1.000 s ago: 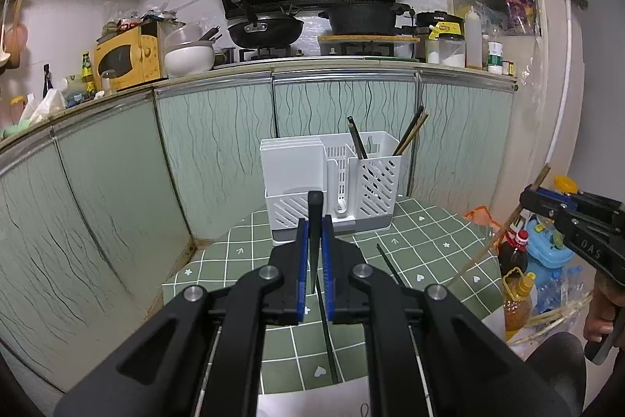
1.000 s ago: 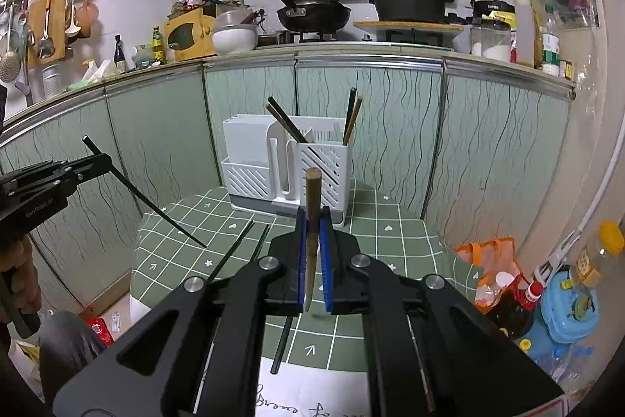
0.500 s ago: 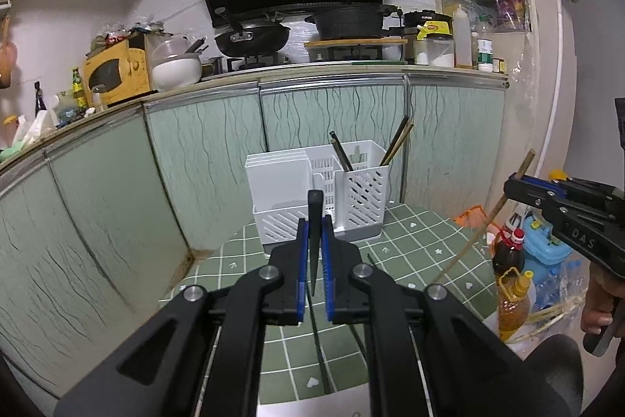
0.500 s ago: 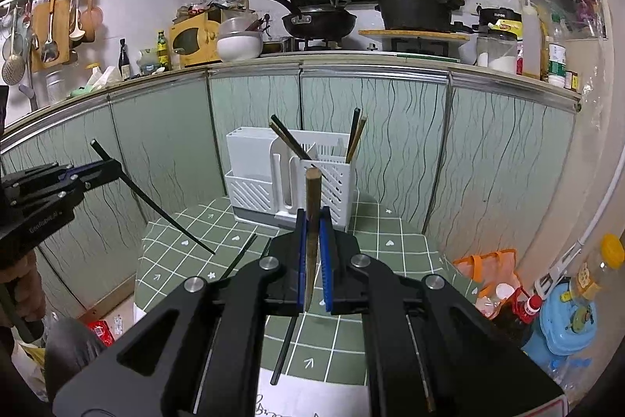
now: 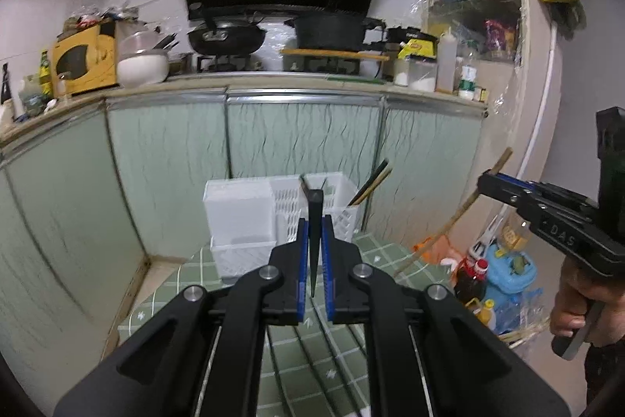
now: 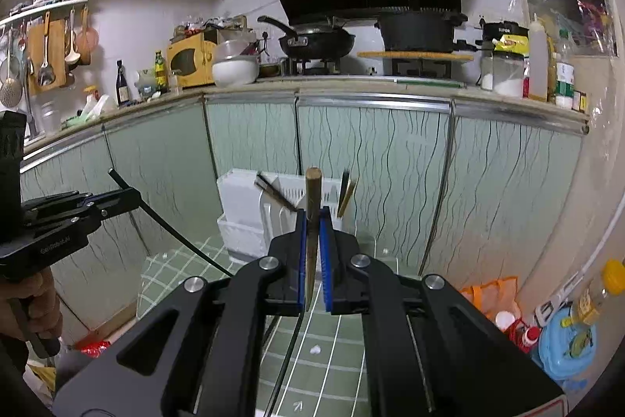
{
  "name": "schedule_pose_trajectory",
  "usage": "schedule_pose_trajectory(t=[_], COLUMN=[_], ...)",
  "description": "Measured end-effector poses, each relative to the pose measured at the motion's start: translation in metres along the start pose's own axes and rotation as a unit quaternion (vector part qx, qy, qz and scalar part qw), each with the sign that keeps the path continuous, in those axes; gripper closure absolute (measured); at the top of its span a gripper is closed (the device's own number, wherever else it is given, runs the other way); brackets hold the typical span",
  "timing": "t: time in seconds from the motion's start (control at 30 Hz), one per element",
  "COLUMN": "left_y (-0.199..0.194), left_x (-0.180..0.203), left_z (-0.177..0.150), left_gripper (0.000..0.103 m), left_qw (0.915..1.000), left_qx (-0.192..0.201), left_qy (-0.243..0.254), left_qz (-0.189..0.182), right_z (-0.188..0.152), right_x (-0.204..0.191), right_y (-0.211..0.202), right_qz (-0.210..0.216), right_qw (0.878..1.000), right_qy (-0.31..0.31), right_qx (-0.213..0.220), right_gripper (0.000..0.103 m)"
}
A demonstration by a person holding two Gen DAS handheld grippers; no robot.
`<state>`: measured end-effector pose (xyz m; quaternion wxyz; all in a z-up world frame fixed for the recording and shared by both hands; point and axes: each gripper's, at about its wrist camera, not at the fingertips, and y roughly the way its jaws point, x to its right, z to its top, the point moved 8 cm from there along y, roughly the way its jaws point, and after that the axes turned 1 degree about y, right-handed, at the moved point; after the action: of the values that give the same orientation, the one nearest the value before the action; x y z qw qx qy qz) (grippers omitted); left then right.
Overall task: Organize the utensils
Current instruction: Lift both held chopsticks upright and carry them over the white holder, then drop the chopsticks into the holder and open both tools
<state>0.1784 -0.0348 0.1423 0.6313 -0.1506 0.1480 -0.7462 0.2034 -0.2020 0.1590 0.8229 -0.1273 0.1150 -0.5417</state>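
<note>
A white utensil caddy (image 5: 250, 217) stands at the far edge of the green checked table (image 5: 187, 284), with chopsticks (image 5: 371, 182) leaning in its slotted right compartment. My left gripper (image 5: 314, 260) is shut on a black chopstick (image 5: 314, 221), held above the table before the caddy. My right gripper (image 6: 312, 256) is shut on a wooden chopstick (image 6: 312, 198), also raised before the caddy (image 6: 242, 210). The left gripper with its black chopstick (image 6: 164, 221) shows at the left of the right wrist view; the right gripper with the wooden chopstick (image 5: 461, 210) shows at the right of the left wrist view.
More black chopsticks (image 6: 289, 350) lie on the table near its front. Green cabinet doors (image 5: 297, 143) rise right behind the caddy under a cluttered counter. Bottles and a blue container (image 5: 504, 272) sit on the floor to the right of the table.
Both grippers have risen with their chopsticks and come closer to the caddy. The table has dropped lower in both views.
</note>
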Motion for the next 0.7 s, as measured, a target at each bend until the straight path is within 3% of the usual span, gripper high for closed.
schedule_pose_trajectory(t=[0.43,0.7], left_y=[0.036,0.097], left_x=[0.031,0.021], left_z=[0.098,0.097], left_gripper=[0.097,0.097], left_qw=[0.9971,0.9977], left_qx=[0.056,0.039], left_qy=[0.048,0.052], left_qz=[-0.017,-0.016], right_z=[0.090,0.087], right_x=[0.007,0.017], right_y=[0.035,0.103], right_qz=[0.002,0.001], right_qw=[0.999,0.999], right_qy=[-0.008,-0.011], right_qx=[0.052,0.032], right_gripper=[0.097,0.097])
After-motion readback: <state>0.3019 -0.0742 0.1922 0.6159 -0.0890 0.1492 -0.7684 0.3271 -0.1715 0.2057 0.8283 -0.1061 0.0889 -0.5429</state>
